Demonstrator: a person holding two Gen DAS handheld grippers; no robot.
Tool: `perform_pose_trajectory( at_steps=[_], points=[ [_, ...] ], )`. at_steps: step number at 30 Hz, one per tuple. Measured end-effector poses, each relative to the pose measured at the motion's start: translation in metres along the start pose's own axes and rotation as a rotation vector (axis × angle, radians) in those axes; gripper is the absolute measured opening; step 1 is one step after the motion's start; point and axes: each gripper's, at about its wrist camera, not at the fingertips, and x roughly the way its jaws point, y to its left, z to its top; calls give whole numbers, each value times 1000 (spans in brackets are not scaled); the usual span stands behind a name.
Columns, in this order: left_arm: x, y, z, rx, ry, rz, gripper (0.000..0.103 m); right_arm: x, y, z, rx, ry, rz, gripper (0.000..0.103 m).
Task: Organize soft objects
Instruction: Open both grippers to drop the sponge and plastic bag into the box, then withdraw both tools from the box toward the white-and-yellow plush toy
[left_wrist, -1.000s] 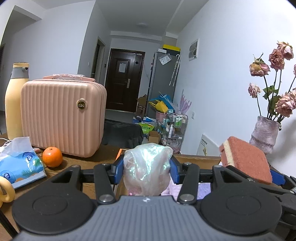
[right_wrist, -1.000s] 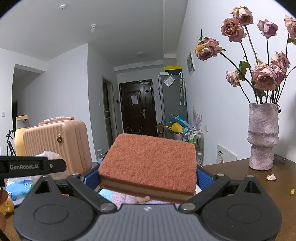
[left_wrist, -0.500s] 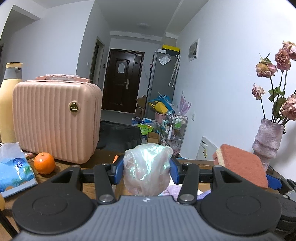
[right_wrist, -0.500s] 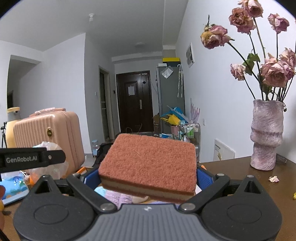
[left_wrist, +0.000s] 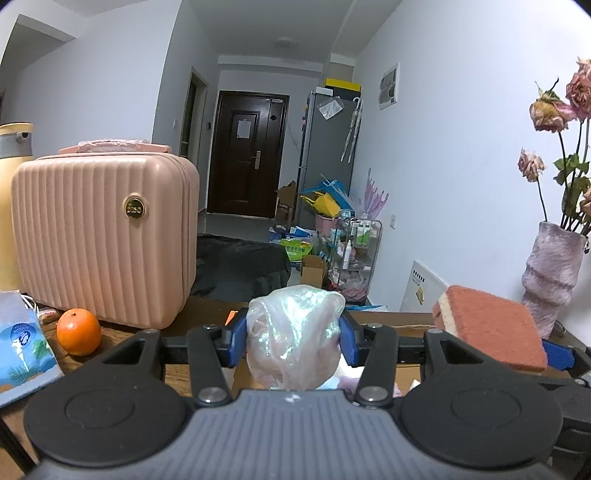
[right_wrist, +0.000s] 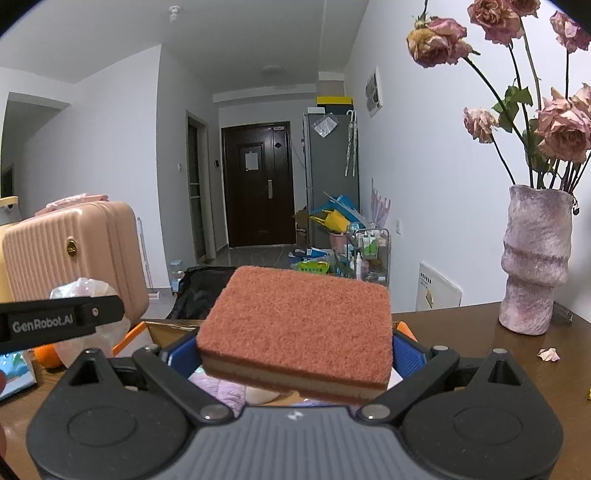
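Note:
My left gripper is shut on a crumpled iridescent plastic bag pressed between its blue pads. In the right wrist view my right gripper is shut on an orange-red sponge with a tan underside, held flat. That sponge also shows at the right of the left wrist view. The bag and the left gripper's black side arm appear at the left of the right wrist view. Under both grippers lies a cardboard box with lilac cloth inside.
A pink ribbed case stands on the wooden table at the left, an orange and a blue tissue pack before it. A lilac vase of dried roses stands at the right. A yellow bottle is at far left.
Both grippers have drifted sideways over the table with their loads; the case, orange and tissue pack slid left in the left wrist view, and the vase moved toward the right edge.

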Motion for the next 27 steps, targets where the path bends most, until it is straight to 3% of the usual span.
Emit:
perform_pose_trajectory(
  at_steps=[11, 12, 15, 17, 21, 27],
  points=[
    [20, -2, -4, 29, 21, 17, 51, 17, -4, 1, 5, 34, -19, 101],
    [21, -1, -4, 27, 26, 18, 54, 18, -5, 1, 9, 43, -19, 101],
    [24, 1, -5, 15, 53, 26, 77, 23, -11, -1, 35, 83, -10, 102],
    [23, 3, -6, 12, 53, 40, 103, 26, -15, -2, 66, 106, -11, 103],
    [17, 7, -4, -17, 27, 72, 103, 30, -24, -3, 118, 132, -13, 103],
    [22, 10, -3, -22, 51, 83, 103, 28, -24, -3, 111, 122, -16, 103]
  ],
)
